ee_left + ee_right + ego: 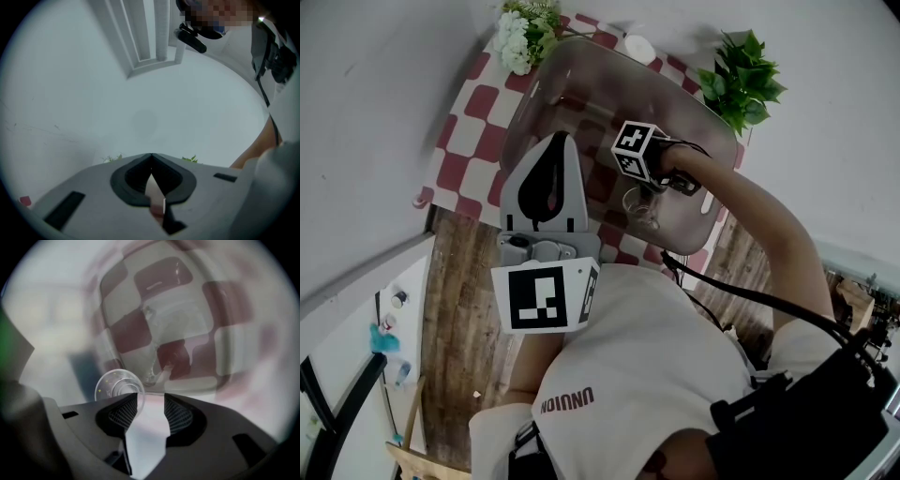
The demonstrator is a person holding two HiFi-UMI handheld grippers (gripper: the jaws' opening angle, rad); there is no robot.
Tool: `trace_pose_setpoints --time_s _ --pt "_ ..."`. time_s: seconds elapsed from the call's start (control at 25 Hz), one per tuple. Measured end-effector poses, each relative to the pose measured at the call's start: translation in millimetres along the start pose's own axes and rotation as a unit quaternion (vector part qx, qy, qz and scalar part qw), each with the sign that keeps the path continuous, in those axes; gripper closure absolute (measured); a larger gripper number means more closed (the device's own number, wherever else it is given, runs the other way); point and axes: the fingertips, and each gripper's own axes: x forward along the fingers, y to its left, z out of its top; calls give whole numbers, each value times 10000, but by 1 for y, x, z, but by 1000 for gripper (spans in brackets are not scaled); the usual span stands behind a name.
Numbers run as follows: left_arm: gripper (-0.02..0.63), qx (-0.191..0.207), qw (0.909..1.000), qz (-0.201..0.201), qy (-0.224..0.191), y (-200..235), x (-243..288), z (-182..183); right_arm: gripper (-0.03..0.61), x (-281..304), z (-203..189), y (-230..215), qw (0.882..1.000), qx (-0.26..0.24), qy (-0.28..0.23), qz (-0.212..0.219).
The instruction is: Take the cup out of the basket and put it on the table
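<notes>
Right gripper view gave me the picture that mattered: the right gripper (150, 397) had its jaws standing well apart, nothing pinched between the pads; the clear cup (116, 386) sat just off the tip of the left-hand jaw, a round end turned toward the camera, its near edge seeming to cross in front of that jaw's pad; the other pad stood clear of it. So the cup lay a touch to the left of the gap, not centred in it; that was the one thing the coming move hung on.

I judged the cup's long axis to run roughly along the line the jaws pointed, since I was looking at a circle and not a side; whether it was the mouth or the base I could not say through the blur.

Head view confirmed the place: the cup (639, 208) was down inside the smoky basket (534, 103), just below the right gripper (654, 187), which reached in from above; the basket stood on the table (469, 141) with its checked cloth (461, 101) showing through the basket's wall (225, 333).

My left gripper (558, 141) hovered level, off to the left of the cup and apart from it; its jaws (151, 157) met at the tips, empty, aimed at a bare wall (93, 93).

Right hand was plainly the nearer; I reckoned a small shift left would bring the cup's wall between the pads before any squeeze.
</notes>
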Motion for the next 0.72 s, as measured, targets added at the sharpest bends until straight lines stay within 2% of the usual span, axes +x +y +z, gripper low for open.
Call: trace_pose_setpoints --time_s 0.12,0.48,0.72 --pt "602 6 10000 -19 5 -1 1 -1 398 2 1 1 10000 3 -4 29" --pt "602 -7 10000 7 17 0 1 -2 499 9 2 5 9999 -113 75 26" --pt "601 4 10000 -14 9 -1 1 -1 528 9 3 8 9999 -141 53 64"
